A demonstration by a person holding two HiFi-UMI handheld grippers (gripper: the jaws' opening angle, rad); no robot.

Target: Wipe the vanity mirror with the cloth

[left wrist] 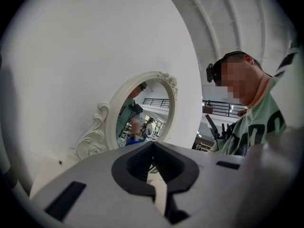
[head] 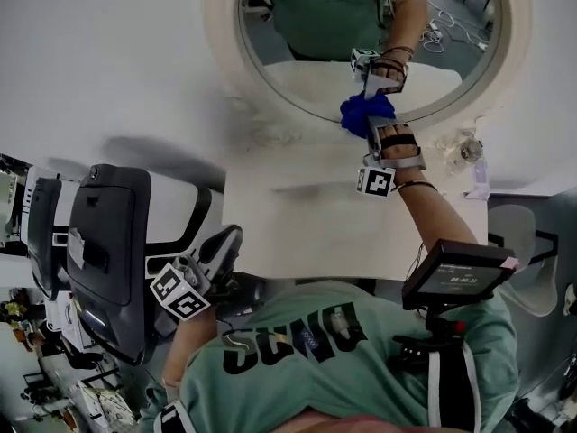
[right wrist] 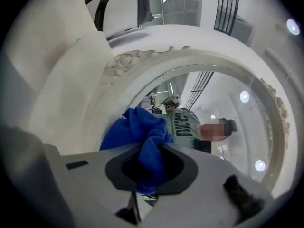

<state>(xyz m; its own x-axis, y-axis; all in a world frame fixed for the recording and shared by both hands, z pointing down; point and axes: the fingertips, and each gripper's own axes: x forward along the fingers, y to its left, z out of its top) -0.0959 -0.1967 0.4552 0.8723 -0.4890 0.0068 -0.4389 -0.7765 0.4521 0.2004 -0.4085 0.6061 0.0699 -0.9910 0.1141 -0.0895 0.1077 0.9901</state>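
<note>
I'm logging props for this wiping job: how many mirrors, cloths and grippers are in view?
mirror: 1
cloth: 1
grippers: 2, the left gripper and the right gripper
Total: 4

You're in a large open indoor workspace, more an office or lab hall than a home. At the left of the head view, black office chairs (head: 108, 242) stand beside your plain white table (head: 306, 233), and the lower left corner holds a clutter of gear too small to make out. The vanity mirror (head: 225, 43) stands at a bare white wall (head: 108, 52), and at upper right its glass reflects loose cables (head: 440, 23) on a grey floor. In the left gripper view, a black railing (left wrist: 223, 107) runs at centre right beneath a ribbed white ceiling (left wrist: 223, 23). In the right gripper view, round ceiling lights (right wrist: 244, 97) show reflected at the right.
</note>
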